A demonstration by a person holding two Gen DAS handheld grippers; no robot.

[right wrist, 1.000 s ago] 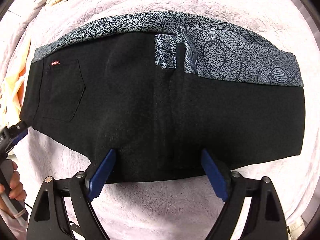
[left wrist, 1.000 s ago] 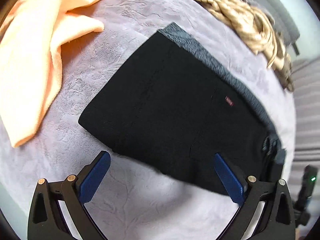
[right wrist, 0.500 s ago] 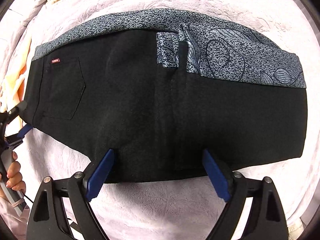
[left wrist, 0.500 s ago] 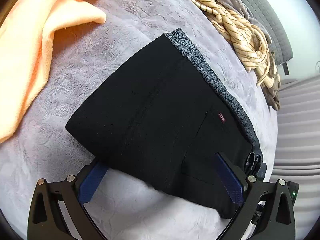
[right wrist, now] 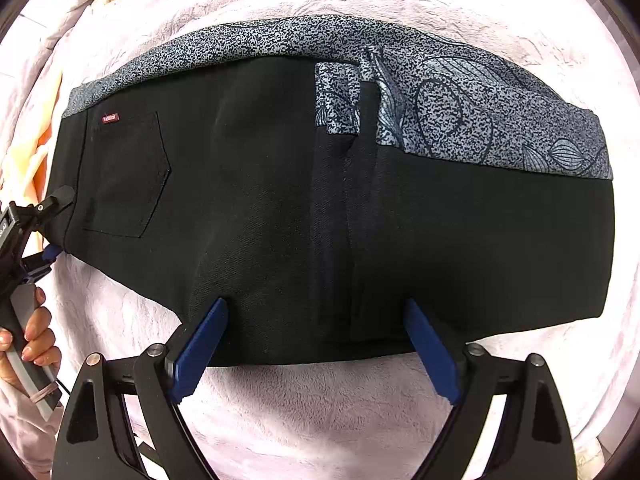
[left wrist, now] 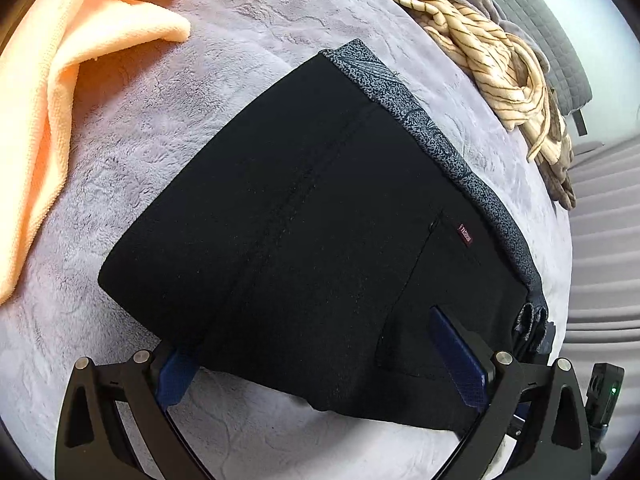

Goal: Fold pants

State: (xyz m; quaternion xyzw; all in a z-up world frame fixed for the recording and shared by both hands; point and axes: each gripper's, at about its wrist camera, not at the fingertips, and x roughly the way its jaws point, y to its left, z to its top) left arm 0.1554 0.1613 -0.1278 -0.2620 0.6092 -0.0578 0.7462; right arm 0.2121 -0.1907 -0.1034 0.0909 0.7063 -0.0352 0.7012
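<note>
we have the pants folded into a compact black bundle lying on the blanket. our left tool and right tool stand spread wide at its near edge, gripping nothing. perhaps one last fold remains.

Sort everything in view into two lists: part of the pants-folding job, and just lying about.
Part of the job:
black pants
left gripper, open at the pants' edge
right gripper, open at the pants' edge

Lying about:
orange towel
striped beige garment
gray blanket underneath everything
</note>
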